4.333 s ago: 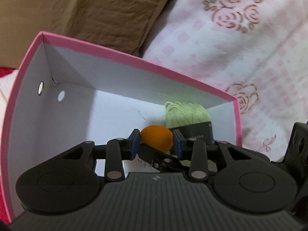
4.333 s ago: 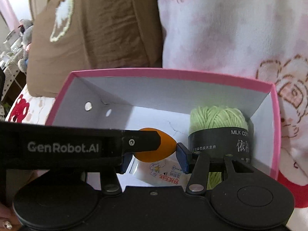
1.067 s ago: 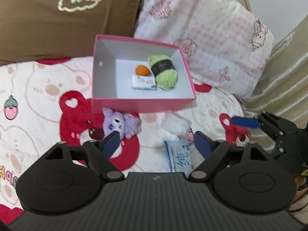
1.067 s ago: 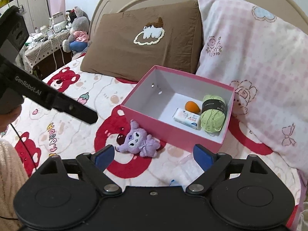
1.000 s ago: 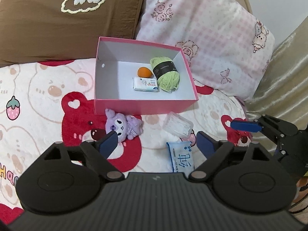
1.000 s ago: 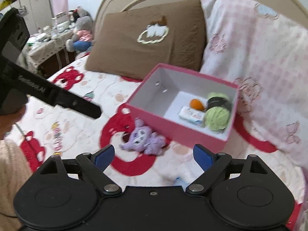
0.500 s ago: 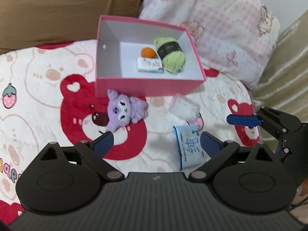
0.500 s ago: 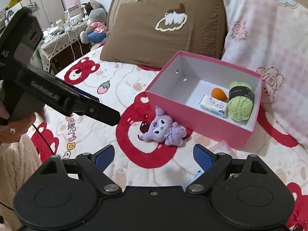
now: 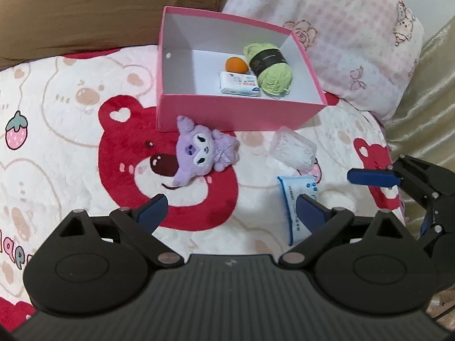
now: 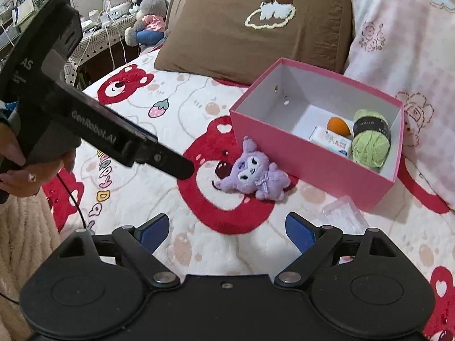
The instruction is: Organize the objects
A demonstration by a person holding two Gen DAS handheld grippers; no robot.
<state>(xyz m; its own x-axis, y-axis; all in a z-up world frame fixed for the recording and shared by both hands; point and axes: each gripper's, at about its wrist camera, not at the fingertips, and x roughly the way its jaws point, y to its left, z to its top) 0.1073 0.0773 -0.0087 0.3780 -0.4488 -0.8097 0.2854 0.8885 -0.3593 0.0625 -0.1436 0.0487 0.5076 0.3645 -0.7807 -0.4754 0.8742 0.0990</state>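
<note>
A pink box (image 9: pixel 239 113) on the bear-print bedspread holds a green yarn ball (image 9: pixel 270 69), an orange ball (image 9: pixel 236 64) and a small white packet (image 9: pixel 240 83). In front of the box lie a purple plush (image 9: pixel 202 153), a clear plastic case (image 9: pixel 294 147) and a blue tissue pack (image 9: pixel 293 199). My left gripper (image 9: pixel 231 209) hangs open above the bedspread just short of the plush, and its right finger covers part of the tissue pack. My right gripper (image 10: pixel 226 227) is open too, with nothing between its fingers; the plush (image 10: pixel 253 176) and box (image 10: pixel 312 156) lie beyond it.
A brown pillow (image 9: pixel 99 8) and a pink patterned pillow (image 9: pixel 341 28) lean behind the box. Gold fabric (image 9: pixel 426 85) borders the bed on the right. A cluttered side table with stuffed toys (image 10: pixel 148 20) stands beyond the bed. A person's hand (image 10: pixel 17 170) holds the left gripper.
Both grippers left the box, where they were at the orange ball, drew back, and over the last second sank toward the bedspread. The left jaws widened a little. No object moved.
</note>
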